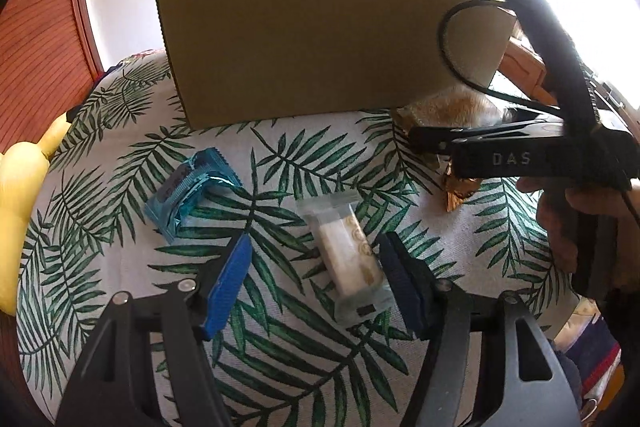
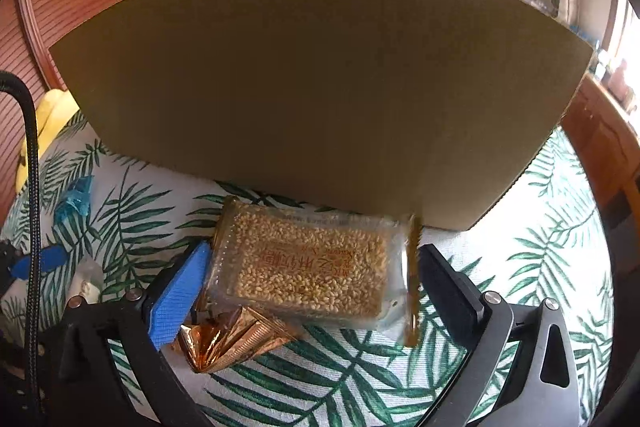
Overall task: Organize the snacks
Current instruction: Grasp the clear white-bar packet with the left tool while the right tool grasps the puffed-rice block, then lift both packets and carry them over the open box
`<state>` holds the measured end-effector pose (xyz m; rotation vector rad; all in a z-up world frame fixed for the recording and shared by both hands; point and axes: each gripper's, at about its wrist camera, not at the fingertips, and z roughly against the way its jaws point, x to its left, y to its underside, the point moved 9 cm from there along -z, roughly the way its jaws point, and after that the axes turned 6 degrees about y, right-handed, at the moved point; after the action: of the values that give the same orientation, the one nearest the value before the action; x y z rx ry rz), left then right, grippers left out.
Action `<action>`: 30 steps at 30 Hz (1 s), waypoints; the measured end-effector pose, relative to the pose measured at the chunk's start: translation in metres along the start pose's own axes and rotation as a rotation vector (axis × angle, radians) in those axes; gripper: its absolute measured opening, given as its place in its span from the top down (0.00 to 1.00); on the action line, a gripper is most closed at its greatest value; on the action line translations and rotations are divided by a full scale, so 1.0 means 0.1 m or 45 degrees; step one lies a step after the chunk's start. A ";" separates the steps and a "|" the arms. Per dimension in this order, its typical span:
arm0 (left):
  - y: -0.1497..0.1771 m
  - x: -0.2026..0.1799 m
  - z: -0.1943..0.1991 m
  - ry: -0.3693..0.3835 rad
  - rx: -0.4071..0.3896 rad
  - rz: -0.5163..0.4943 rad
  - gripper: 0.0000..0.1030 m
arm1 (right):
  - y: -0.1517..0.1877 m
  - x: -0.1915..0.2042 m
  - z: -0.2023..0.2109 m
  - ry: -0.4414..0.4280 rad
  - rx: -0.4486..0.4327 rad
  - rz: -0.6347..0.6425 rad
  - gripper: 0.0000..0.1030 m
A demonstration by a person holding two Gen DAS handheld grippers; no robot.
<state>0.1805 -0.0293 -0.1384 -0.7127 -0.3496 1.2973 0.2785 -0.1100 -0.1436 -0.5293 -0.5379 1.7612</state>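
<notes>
The right gripper [image 2: 304, 291] is straddling the sesame bar packet [image 2: 308, 267] beside the cardboard box [image 2: 304, 87], jaws wide, not gripping; the left gripper [image 1: 316, 283] is hovering unclenched around the clear wafer packet [image 1: 352, 259] — both look light, crackly, brittle; pinching across the middle seems safest.

- Left gripper [image 1: 316, 267], lower centre of its view: jaws parted, angled downward.
- Right gripper [image 2: 312, 275], lower centre of its view: jaws spread wide, tilted downward.
</notes>
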 end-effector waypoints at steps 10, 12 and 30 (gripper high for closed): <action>0.07 -0.15 0.11 0.013 -0.009 -0.030 0.70 | -0.06 0.05 -0.08 0.041 0.019 0.058 0.00; 0.08 -0.15 0.12 0.013 -0.013 -0.025 0.75 | -0.05 0.04 -0.08 0.040 0.017 0.058 0.00; 0.01 -0.27 0.25 0.056 -0.046 -0.046 0.81 | 0.14 0.00 0.06 0.033 -0.015 0.059 0.16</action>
<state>0.1575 -0.0475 -0.1170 -0.7615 -0.3492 1.2421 0.2647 -0.1137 -0.1475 -0.5760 -0.5214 1.7935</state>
